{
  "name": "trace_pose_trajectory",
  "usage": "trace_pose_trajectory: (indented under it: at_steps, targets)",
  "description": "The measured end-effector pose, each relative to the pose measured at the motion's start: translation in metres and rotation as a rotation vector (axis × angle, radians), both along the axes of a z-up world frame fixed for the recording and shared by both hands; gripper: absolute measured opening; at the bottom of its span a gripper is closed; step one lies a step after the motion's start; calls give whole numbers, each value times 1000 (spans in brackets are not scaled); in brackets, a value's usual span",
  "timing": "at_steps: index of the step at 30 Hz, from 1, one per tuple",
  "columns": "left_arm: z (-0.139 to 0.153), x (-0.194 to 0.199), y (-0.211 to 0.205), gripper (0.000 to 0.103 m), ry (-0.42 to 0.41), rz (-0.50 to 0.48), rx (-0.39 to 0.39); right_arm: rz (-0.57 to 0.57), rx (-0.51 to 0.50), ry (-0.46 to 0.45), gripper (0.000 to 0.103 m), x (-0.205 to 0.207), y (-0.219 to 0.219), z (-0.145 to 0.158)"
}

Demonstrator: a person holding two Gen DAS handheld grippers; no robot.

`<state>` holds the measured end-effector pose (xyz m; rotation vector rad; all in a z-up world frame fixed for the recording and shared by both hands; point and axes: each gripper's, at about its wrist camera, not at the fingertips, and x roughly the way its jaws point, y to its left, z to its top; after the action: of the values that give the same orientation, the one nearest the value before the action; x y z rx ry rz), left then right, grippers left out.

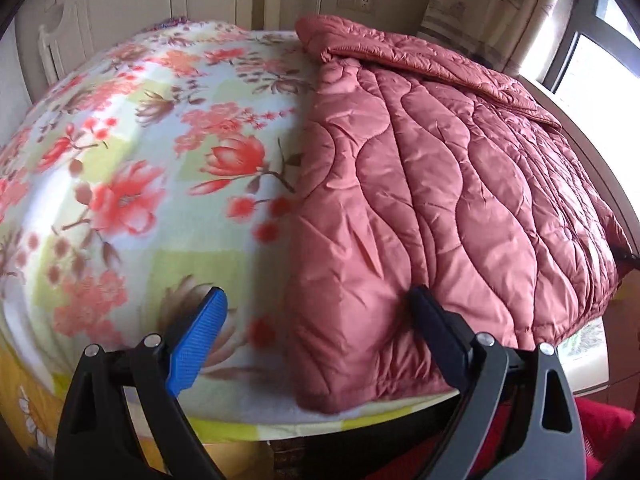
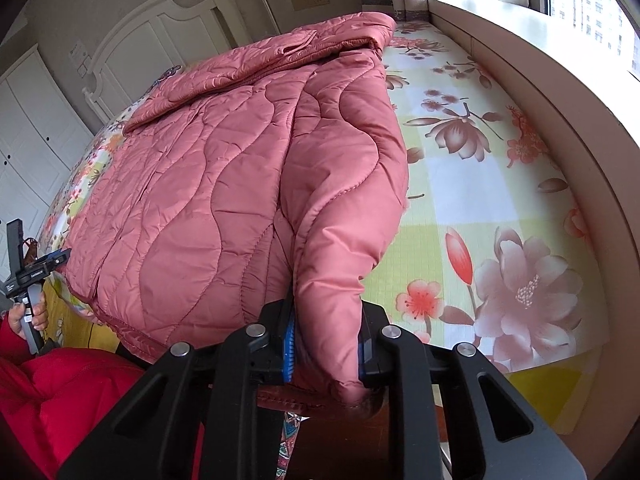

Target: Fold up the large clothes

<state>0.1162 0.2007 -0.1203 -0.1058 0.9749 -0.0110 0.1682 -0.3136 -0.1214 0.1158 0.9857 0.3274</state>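
Nearest the left wrist camera, the left gripper (image 1: 316, 308) stands with its jaws wide apart and nothing between them, its blue pad (image 1: 196, 344) over the floral bedsheet (image 1: 140, 168) and its dark finger (image 1: 434, 328) at the near hem of the pink quilted jacket (image 1: 440, 168). That jacket lies spread on the right half of the bed, its hem along the near edge and its collar end toward the far headboard (image 1: 52, 48). To do this step well, I judge the left gripper should straddle the near left corner of the hem and bite through both layers before any lift.

Closest in the right wrist view, the right gripper (image 2: 326, 344) is clamped on the jacket's near right corner, a thick fold bulging up between the pads. Padding this slippery could creep out, so a deep bite helps. At the far left a hand (image 2: 30, 316) holds the other tool by the near edge. Lifting both corners together and level should keep the fold square.
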Motion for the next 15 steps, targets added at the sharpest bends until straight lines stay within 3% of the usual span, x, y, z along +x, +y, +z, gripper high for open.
trace_pose_trajectory:
  at_steps: [3, 4, 6, 7, 8, 9, 15]
  targets:
    - [1, 3, 0, 91, -5, 1, -25, -1, -2, 0, 22, 0, 0, 0]
    - [1, 3, 1, 85, -11, 4, -32, -2, -4, -1, 22, 0, 0, 0]
    - [4, 1, -4, 57, -25, -10, -19, -3, -8, -4, 22, 0, 0, 0]
    - [5, 1, -6, 37, -22, -16, -12, -5, -6, -6, 22, -1, 0, 0]
    - [5, 1, -8, 25, -15, -19, -13, -6, -5, -7, 22, -1, 0, 0]
    - [5, 1, -9, 19, -11, -23, -24, -8, -4, -10, 22, -1, -1, 0]
    - [4, -2, -12, 9, 6, -20, -57, -26, 5, -28, 22, -6, -1, -1]
